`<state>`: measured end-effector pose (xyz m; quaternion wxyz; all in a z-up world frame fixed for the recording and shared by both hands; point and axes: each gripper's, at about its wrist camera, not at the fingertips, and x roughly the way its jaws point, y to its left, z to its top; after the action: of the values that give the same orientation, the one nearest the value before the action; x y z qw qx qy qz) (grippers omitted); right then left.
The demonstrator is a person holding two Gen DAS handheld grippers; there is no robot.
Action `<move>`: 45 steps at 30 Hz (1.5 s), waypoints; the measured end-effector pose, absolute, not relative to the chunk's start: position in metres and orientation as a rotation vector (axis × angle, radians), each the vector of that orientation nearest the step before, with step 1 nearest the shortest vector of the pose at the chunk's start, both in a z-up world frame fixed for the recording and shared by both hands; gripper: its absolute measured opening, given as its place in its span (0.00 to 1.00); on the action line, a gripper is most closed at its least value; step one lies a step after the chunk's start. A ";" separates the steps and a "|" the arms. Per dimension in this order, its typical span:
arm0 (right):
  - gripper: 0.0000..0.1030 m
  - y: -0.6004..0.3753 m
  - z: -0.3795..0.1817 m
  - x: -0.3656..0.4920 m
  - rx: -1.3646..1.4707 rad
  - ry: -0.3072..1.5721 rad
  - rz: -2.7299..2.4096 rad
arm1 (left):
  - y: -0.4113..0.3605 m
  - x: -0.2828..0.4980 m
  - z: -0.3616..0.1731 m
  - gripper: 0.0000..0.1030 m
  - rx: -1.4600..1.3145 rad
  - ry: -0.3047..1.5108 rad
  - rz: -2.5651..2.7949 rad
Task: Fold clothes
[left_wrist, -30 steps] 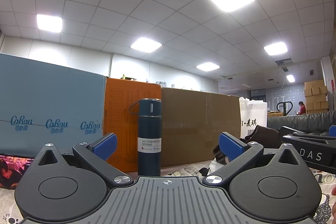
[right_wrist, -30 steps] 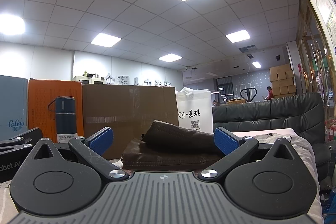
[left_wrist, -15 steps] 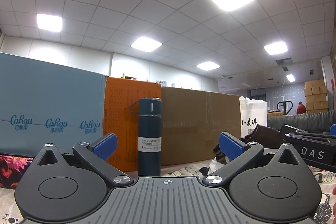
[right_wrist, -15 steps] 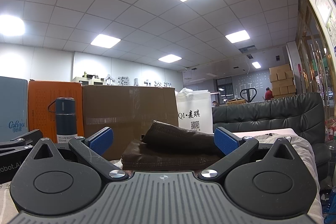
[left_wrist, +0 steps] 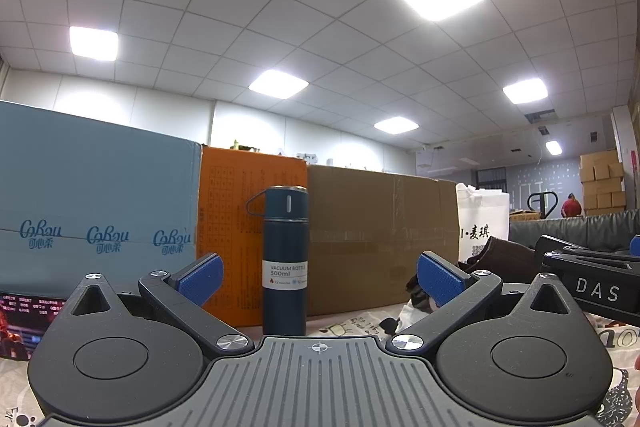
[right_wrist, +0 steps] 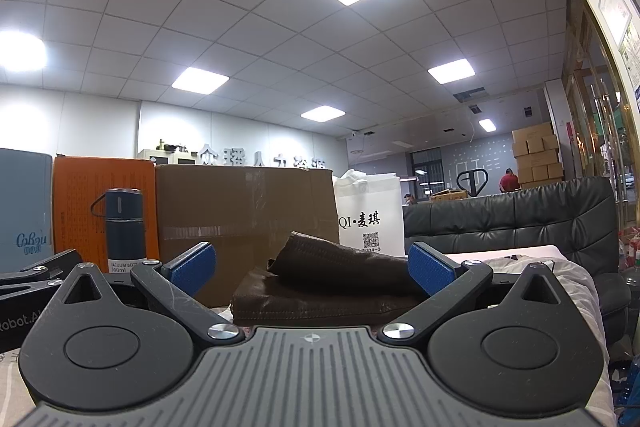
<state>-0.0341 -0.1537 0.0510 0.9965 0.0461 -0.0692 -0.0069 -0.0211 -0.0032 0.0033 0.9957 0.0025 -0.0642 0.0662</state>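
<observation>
Well, folding not yet started: left tool (left_wrist: pixel 318 277) and right tool (right_wrist: pixel 312 267) both spread wide, empty; brown garment (right_wrist: pixel 320 283) lies bunched far ahead on tabletop (left_wrist: pixel 352 325).

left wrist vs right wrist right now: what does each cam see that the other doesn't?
Left wrist only: the open left gripper from behind, and a printed picture low at the left edge.

Right wrist only: the open right gripper, the whole brown garment lying ahead of it, the black sofa, and white bedding at right.

Both: the blue vacuum bottle, orange box, brown carton, white bag and blue box. Neither gripper holds anything.
</observation>
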 end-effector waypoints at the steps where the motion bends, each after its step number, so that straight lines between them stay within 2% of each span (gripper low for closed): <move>1: 1.00 -0.154 0.051 -0.034 0.092 -0.139 -0.014 | -0.003 -0.021 0.003 1.00 0.005 -0.129 0.133; 45: 1.00 -0.154 0.051 -0.031 0.098 -0.133 -0.016 | -0.006 -0.021 0.004 1.00 0.007 -0.120 0.135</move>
<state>-0.0312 -0.1542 0.0513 0.9966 0.0488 -0.0662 -0.0080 -0.0208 -0.0064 0.0036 0.9959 0.0037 -0.0598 0.0673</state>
